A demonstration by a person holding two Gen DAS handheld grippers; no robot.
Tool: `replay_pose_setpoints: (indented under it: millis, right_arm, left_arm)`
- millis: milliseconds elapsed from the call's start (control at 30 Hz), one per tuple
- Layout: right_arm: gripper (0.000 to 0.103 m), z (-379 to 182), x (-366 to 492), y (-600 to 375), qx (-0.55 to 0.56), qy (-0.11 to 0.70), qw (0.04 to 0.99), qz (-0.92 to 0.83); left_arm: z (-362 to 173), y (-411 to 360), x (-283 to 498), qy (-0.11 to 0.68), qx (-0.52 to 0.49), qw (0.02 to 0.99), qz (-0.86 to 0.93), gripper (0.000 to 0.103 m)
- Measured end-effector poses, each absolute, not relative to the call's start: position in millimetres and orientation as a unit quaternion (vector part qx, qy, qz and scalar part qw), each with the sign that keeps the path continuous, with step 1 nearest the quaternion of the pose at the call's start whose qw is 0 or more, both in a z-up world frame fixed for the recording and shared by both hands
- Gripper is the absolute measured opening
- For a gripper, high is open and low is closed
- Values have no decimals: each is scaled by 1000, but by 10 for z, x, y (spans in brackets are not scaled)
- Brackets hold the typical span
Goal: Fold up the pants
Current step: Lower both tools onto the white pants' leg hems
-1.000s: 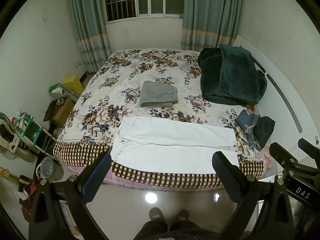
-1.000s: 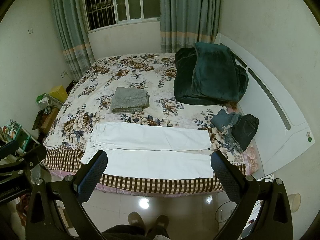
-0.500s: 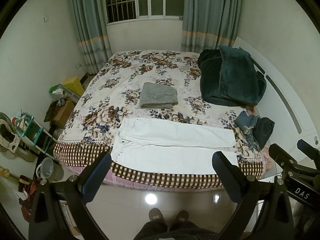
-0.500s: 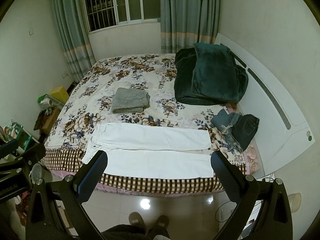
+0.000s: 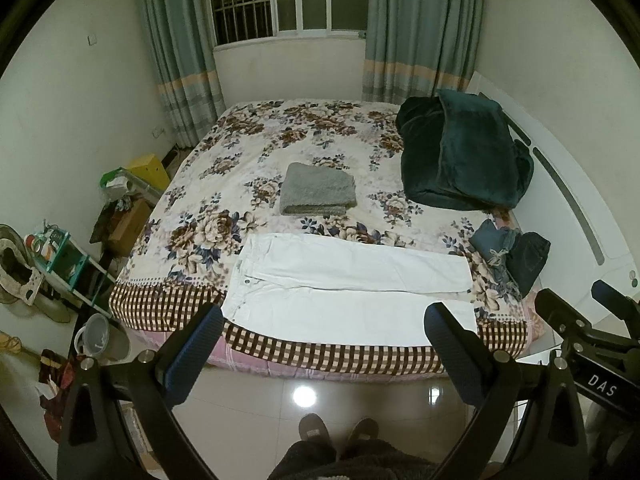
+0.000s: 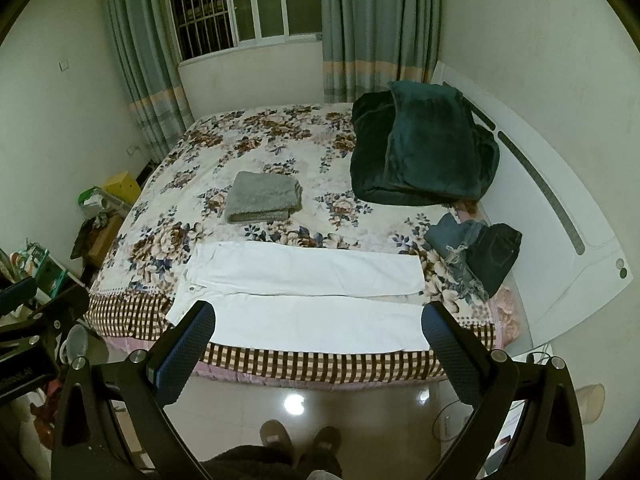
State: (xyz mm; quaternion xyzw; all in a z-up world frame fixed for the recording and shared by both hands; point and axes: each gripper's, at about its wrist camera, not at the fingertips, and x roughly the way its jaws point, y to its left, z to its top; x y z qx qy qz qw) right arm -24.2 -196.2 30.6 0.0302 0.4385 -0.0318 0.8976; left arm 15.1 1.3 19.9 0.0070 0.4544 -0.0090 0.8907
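Note:
White pants (image 5: 348, 284) lie flat along the near edge of the floral bed (image 5: 280, 148), waist to the left, both legs side by side running right. They also show in the right wrist view (image 6: 304, 296). My left gripper (image 5: 322, 340) is open and empty, held above the floor short of the bed edge. My right gripper (image 6: 318, 340) is open and empty too, at a similar distance. The right gripper's body shows at the right edge of the left wrist view (image 5: 592, 344).
A folded grey towel (image 5: 318, 194) lies mid-bed. A dark green blanket (image 5: 460, 152) is heaped at the right. Dark jeans (image 5: 512, 256) sit by the white headboard (image 5: 568, 208). Shelves and clutter (image 5: 60, 260) stand left of the bed. Tiled floor (image 5: 304, 396) and slippers lie below.
Both views have shifted very slightly. The pants and other things on the bed have not moved, and both grippers remain open.

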Motion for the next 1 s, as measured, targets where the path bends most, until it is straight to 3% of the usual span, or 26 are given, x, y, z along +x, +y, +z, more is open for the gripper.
replay_pose_setpoints:
  millis: [233, 433, 700, 1000]
  right_arm:
    - [103, 54, -24, -2203, 40, 446, 893, -46]
    - [103, -485, 557, -2636, 69, 470, 876, -75]
    - [103, -1464, 1588, -3201, 101, 526, 837, -109]
    - [103, -3233, 3178, -3961, 190, 602, 754, -180]
  left_arm:
    - [65, -91, 301, 455, 5, 890, 13, 103]
    - [-353, -179, 891, 462, 18, 884, 71, 103]
    - [-1303, -274, 1917, 510, 24, 853, 106, 103]
    - [-2917, -135, 3623, 621, -1, 772, 136, 103]
